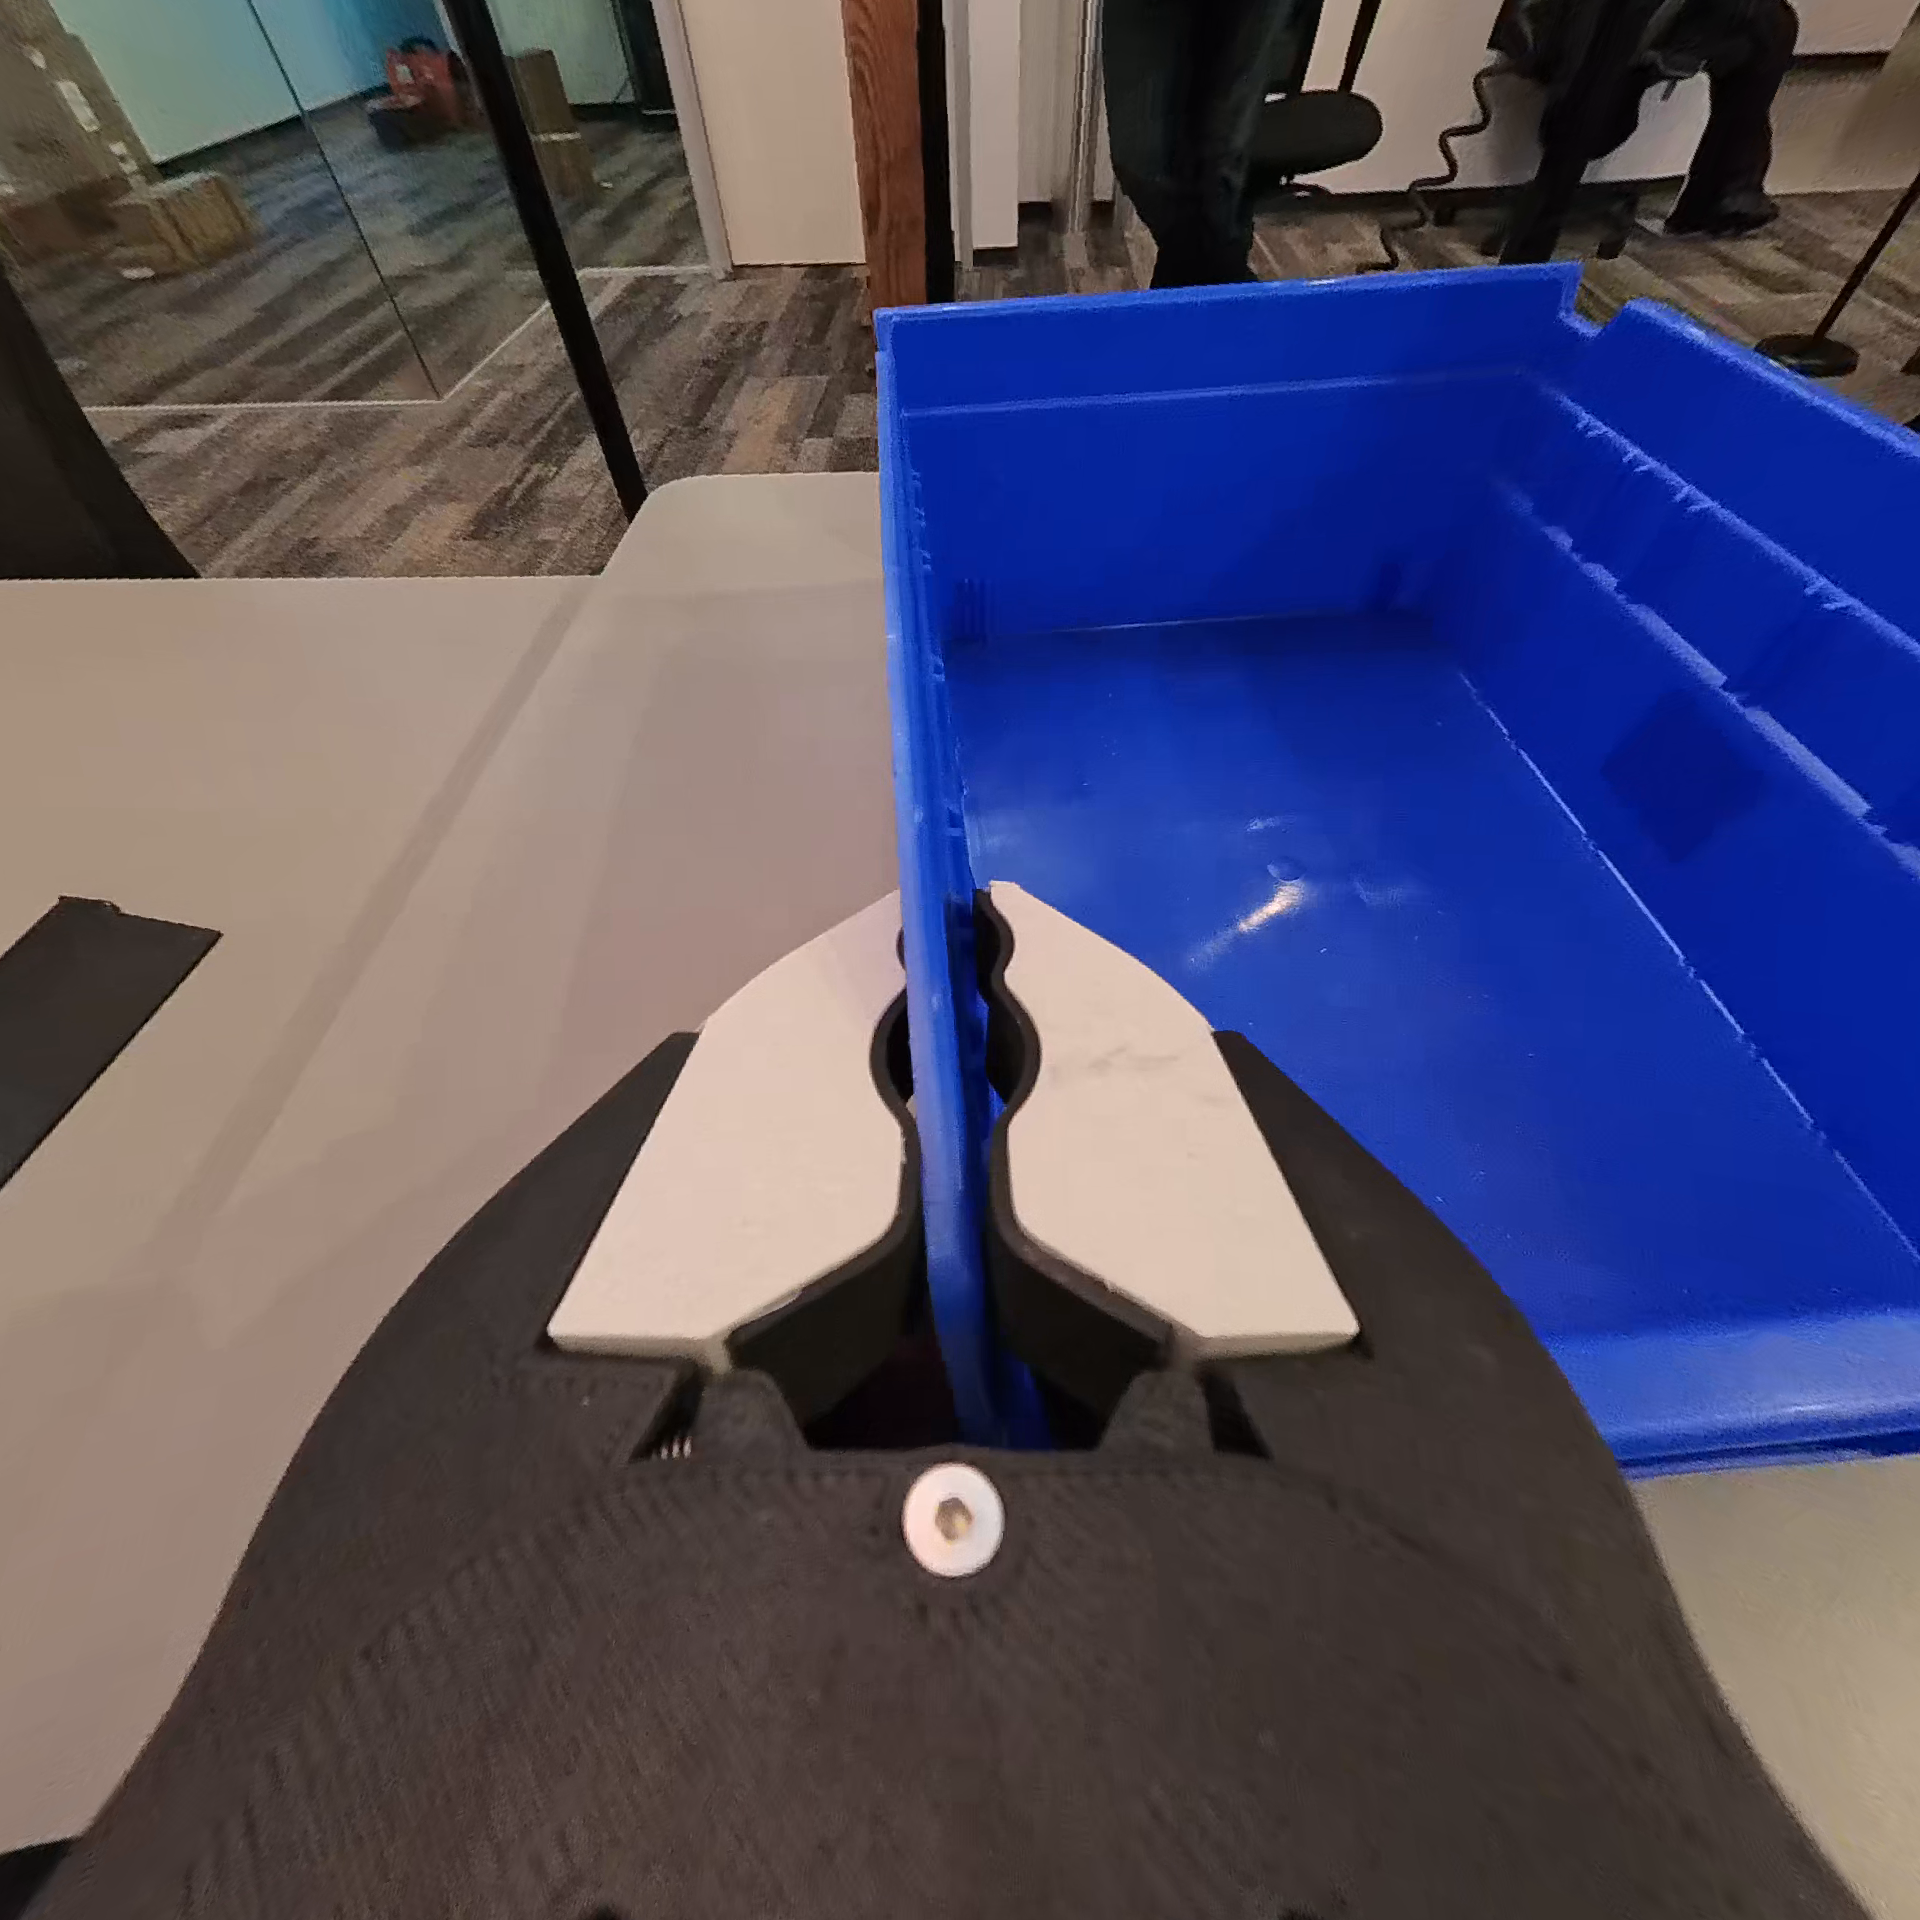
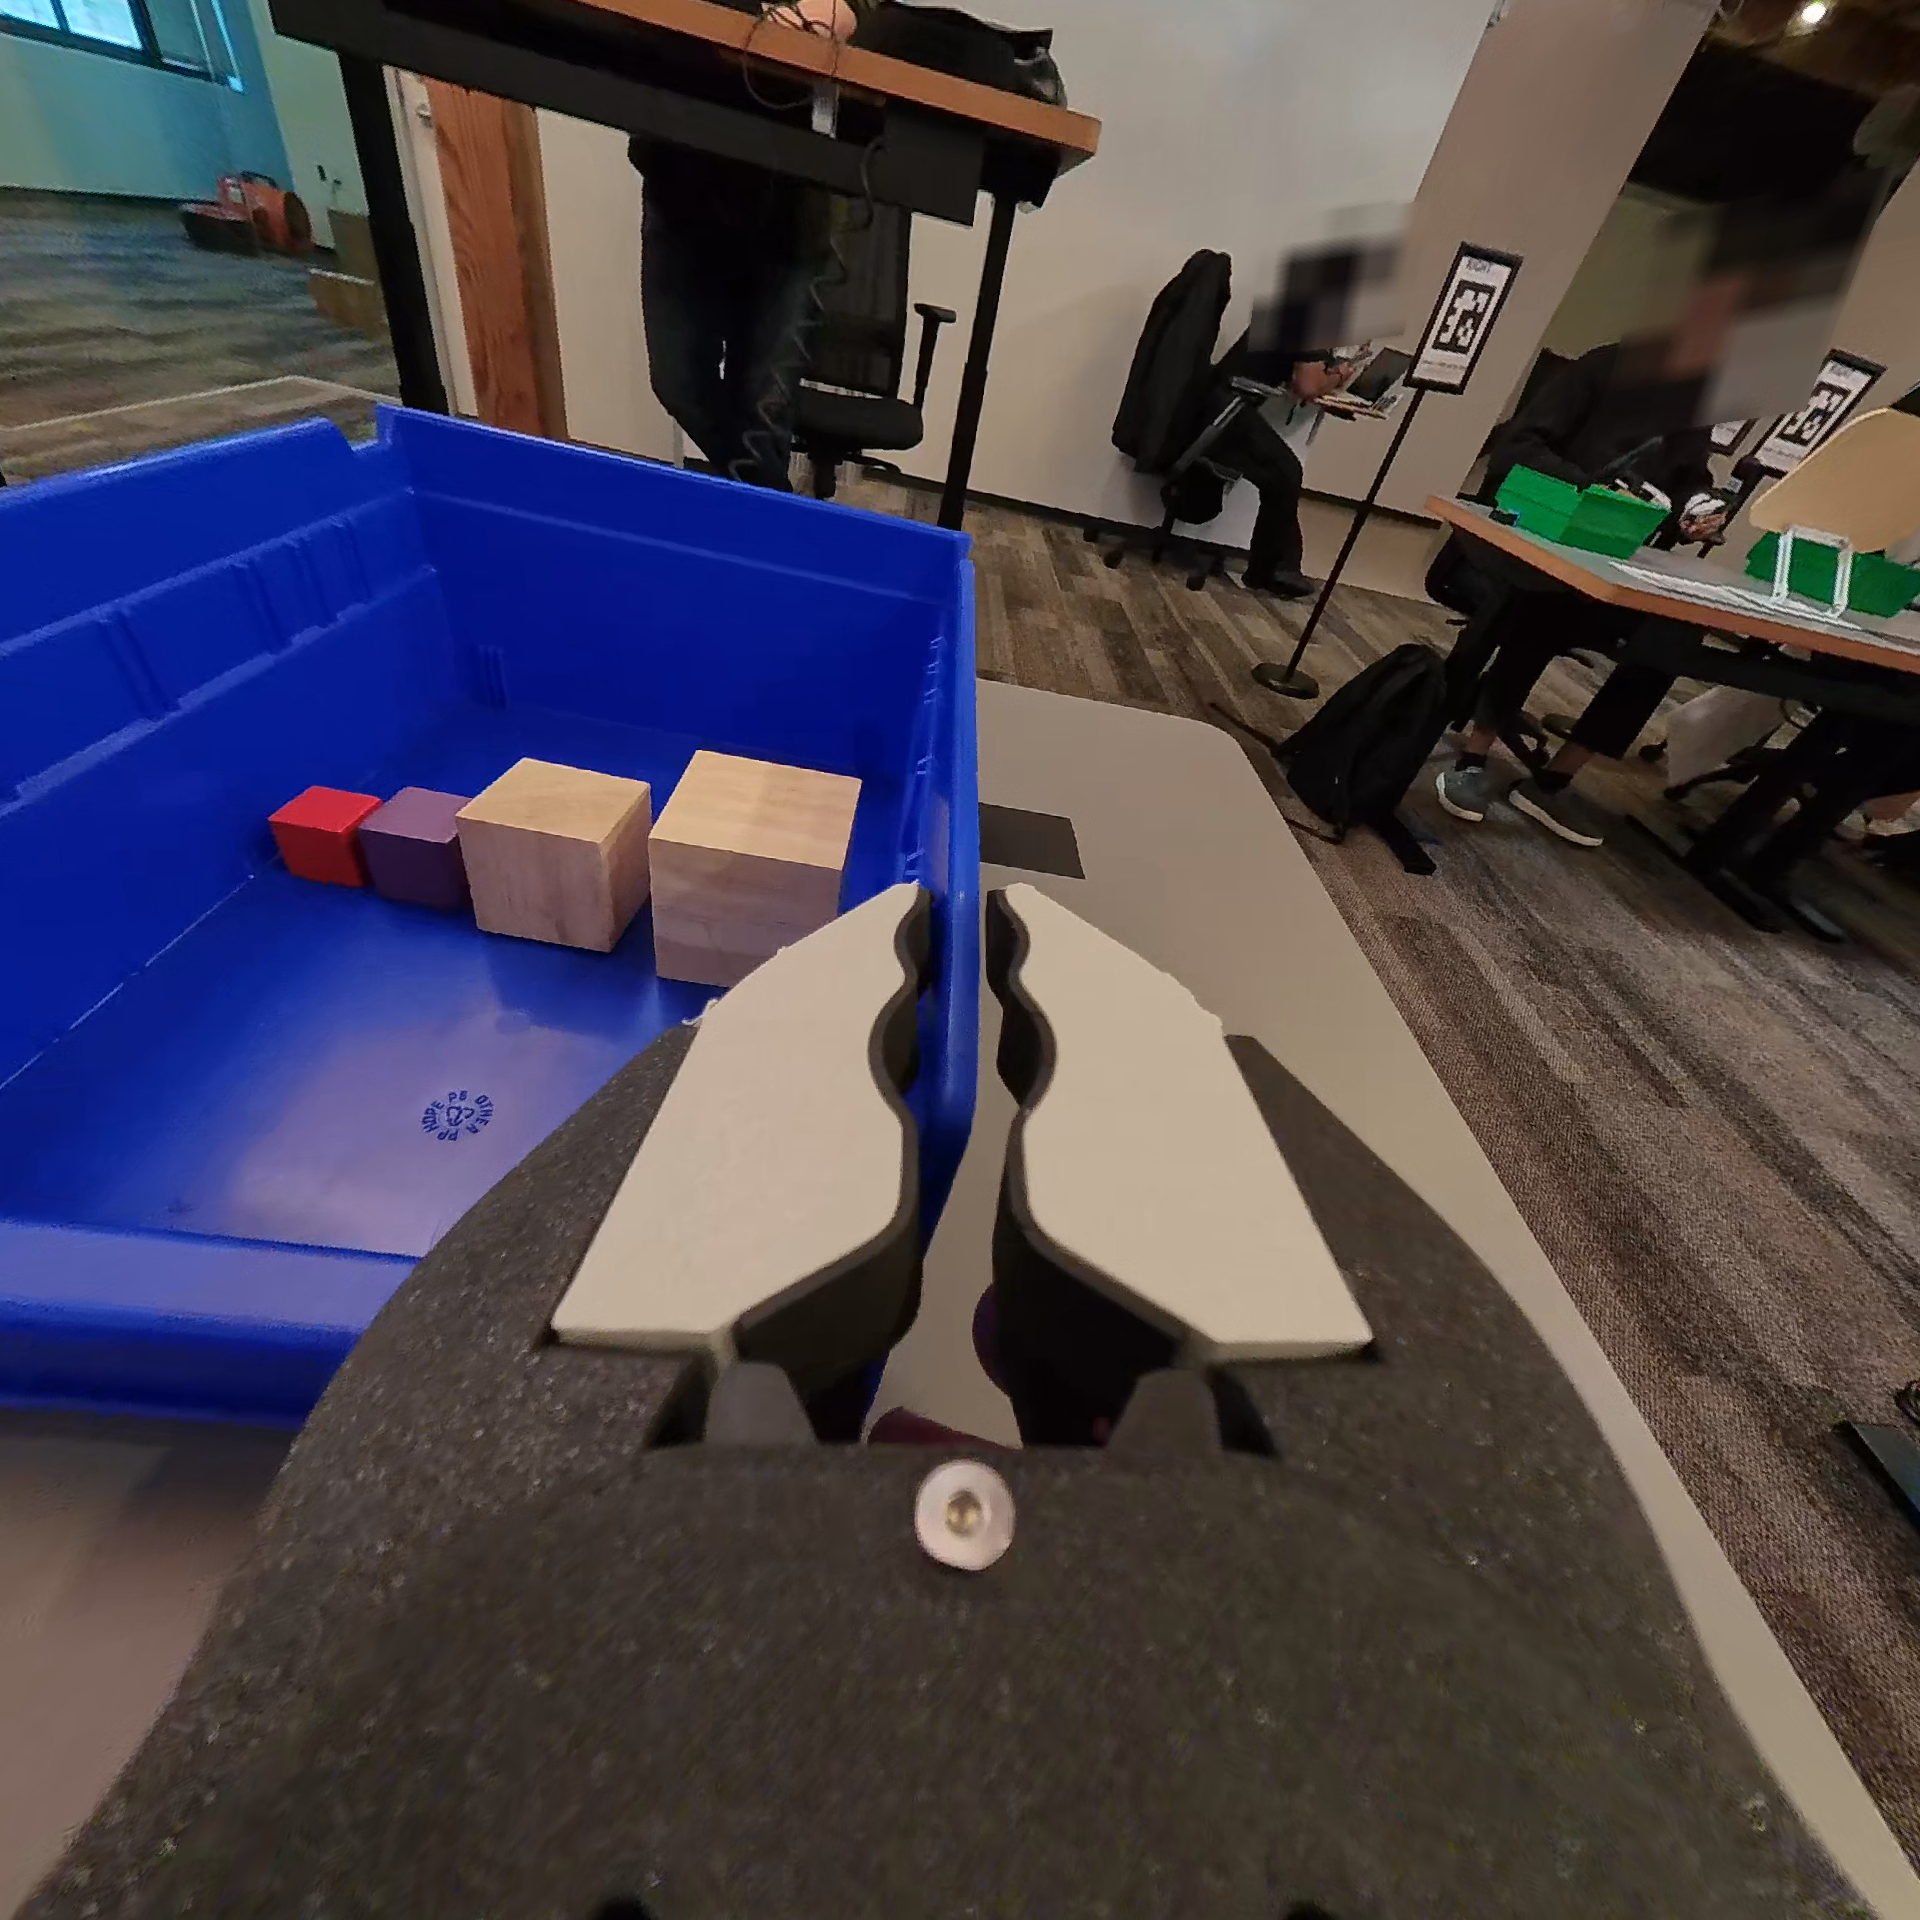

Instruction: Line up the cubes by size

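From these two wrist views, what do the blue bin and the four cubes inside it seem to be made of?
The blue bin looks like glossy moulded plastic: ribbed walls, glare on its floor. The two large pale cubes look like bare wood, with visible grain. The small purple cube and small red cube are evenly painted, so their core material stays unclear.

One blue bin [image 2: 468, 582] on one grey desk [image 2: 1174, 831]. Four cubes stand in a row inside the bin: one red cube [image 2: 324, 831], one purple cube [image 2: 416, 844], and two plain wooden cubes, a smaller wooden cube [image 2: 556, 852] and a larger wooden cube [image 2: 750, 857]. Two tools, one left tool [image 1: 951, 935] and one right tool [image 2: 954, 925], each with two fingers. Two dark flat patches lie on the desk, one per view [image 1: 94, 1008] [image 2: 1029, 836]
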`<state>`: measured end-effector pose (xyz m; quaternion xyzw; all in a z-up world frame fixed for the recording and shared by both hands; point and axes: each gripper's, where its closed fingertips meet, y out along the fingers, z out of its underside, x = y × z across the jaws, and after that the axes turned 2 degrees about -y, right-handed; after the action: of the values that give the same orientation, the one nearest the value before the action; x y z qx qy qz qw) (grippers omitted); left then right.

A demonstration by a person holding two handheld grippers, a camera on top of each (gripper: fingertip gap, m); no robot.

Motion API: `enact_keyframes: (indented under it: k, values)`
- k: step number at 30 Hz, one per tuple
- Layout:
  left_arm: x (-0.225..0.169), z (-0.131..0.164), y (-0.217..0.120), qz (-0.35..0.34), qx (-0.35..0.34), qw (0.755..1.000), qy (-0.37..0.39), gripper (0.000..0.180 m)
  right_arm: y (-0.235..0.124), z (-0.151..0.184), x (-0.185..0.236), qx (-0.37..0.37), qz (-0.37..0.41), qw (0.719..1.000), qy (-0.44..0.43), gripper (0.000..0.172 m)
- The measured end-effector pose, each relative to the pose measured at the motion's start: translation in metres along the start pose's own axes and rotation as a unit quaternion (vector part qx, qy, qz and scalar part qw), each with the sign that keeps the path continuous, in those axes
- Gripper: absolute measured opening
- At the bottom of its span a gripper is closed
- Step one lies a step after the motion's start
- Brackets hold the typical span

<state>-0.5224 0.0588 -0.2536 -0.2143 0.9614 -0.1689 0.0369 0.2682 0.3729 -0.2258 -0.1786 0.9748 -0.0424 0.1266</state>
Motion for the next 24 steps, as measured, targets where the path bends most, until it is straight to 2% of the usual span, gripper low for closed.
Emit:
enact_keyframes:
  k: [2,4,12,15,17,24]
  values:
    - [-0.0001,-0.0002,-0.0004,-0.001,-0.001,1.000,0.003,0.006,0.0001,-0.0001,0.0009,0.000,-0.003,1.000,-0.001,0.007]
    - [0.0001,0.0001,-0.0004,-0.001,-0.001,1.000,0.003,0.006,-0.0008,-0.0010,0.0013,-0.005,-0.007,1.000,0.002,0.016]
    - [0.0003,-0.0004,-0.0009,-0.001,-0.004,1.000,0.006,0.006,-0.0054,0.0021,0.0021,0.011,-0.036,0.999,0.025,0.025]
    - [-0.0002,-0.0006,-0.0012,-0.002,-0.003,1.000,0.009,0.006,-0.0076,0.0052,0.0024,0.025,-0.045,0.998,0.046,0.019]
    - [-0.0007,-0.0013,-0.0017,-0.002,-0.005,1.000,0.010,0.006,-0.0075,0.0060,0.0047,0.033,-0.049,0.997,0.047,0.007]
    - [-0.0031,-0.0045,-0.0081,-0.006,-0.015,1.000,0.017,0.005,-0.0090,0.0062,0.0059,0.034,-0.051,0.996,0.063,0.005]
